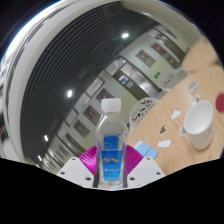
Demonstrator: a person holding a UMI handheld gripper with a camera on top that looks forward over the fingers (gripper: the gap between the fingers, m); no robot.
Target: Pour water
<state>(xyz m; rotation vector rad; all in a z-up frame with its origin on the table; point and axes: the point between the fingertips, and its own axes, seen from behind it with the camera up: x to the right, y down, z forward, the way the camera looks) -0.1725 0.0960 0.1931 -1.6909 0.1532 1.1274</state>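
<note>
A clear plastic water bottle (111, 150) with a white cap and a blue label stands upright between my two fingers. Both pink pads (88, 160) press on its lower sides, so my gripper (111, 168) is shut on the bottle and holds it raised above the wooden table (160, 125). A white cup (198, 122) lies tilted on the table beyond and to the right of the fingers. The whole view is tilted.
A small blue object (146, 150) lies on the table just right of the bottle. A small white item (175, 114) sits left of the cup. Beyond the table are room walls with dark framed panels and a ceiling with lamps.
</note>
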